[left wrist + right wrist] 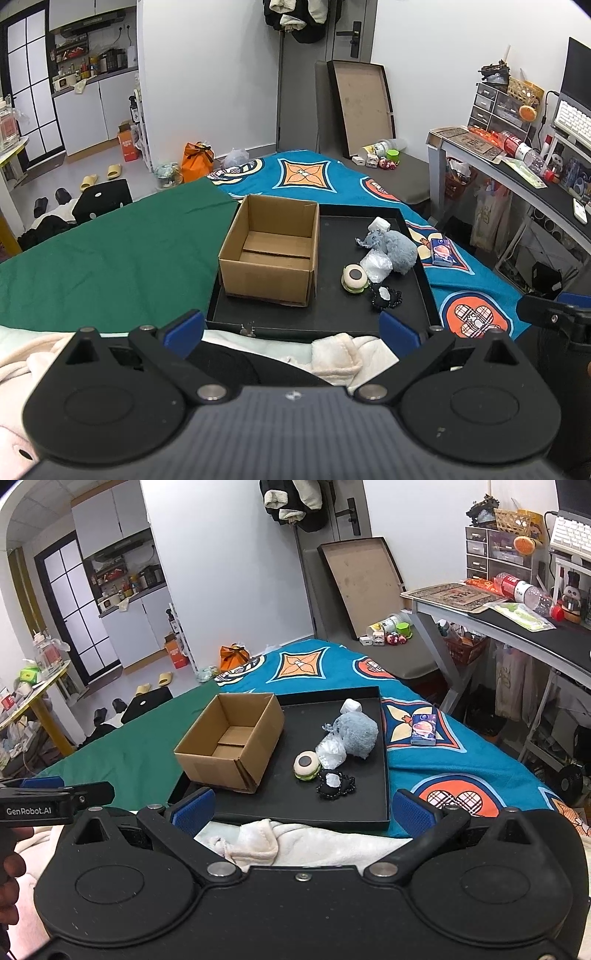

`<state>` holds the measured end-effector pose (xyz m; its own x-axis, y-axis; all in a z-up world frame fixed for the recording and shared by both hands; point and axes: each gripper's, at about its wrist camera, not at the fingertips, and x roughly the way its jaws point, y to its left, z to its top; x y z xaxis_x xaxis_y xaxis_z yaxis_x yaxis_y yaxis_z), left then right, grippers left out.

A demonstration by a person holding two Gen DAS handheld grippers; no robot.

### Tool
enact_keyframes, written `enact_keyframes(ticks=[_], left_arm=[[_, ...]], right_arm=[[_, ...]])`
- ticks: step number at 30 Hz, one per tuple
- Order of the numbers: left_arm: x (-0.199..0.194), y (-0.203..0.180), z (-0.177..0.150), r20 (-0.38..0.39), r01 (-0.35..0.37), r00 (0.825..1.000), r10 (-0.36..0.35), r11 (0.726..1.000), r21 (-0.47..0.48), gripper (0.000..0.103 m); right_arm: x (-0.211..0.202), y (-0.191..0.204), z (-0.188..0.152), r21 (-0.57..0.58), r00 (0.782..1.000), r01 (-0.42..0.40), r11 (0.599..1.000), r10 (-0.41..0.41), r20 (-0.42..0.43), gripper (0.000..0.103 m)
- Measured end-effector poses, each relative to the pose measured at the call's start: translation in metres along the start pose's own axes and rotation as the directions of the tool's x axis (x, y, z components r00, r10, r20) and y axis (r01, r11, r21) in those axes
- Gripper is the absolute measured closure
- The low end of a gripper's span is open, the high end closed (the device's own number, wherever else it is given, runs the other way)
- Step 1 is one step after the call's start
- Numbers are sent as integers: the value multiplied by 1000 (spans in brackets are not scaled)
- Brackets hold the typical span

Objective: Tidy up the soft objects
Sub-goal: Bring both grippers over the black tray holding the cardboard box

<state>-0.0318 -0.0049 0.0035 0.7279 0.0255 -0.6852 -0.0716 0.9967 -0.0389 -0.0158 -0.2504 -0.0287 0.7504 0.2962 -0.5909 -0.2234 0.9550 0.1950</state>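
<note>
Black tray [424, 291] on the bed, flat on the patterned blue cover [461, 768]. In its left half, an open cardboard box [271, 247], upright, nothing inside. In its right half, loose and close together: grey plush toy [397, 247], white roll [380, 224] behind it, crinkled clear bag [376, 264], burger-shaped squishy [354, 278], black beaded piece [386, 297]. Small blue packet [424, 729] outside the tray, on the cover. Left tongs [291, 326] and right tongs [303, 808] both spread wide, grasping nothing, short of the tray's near rim.
</note>
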Motion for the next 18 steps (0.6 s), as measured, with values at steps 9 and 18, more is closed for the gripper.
enact_keyframes(ticks=[9,18], left_arm=[[-5,2,-4,8,1,1000,-1,1000,-4,3],[-7,4,-5,10,-6,1000,6,1000,2,3]], right_arm=[[-2,5,-3,-20,1000,2,1000,-2,-2,0],[-3,4,-5,-20,1000,11,1000,-11,-3,0]])
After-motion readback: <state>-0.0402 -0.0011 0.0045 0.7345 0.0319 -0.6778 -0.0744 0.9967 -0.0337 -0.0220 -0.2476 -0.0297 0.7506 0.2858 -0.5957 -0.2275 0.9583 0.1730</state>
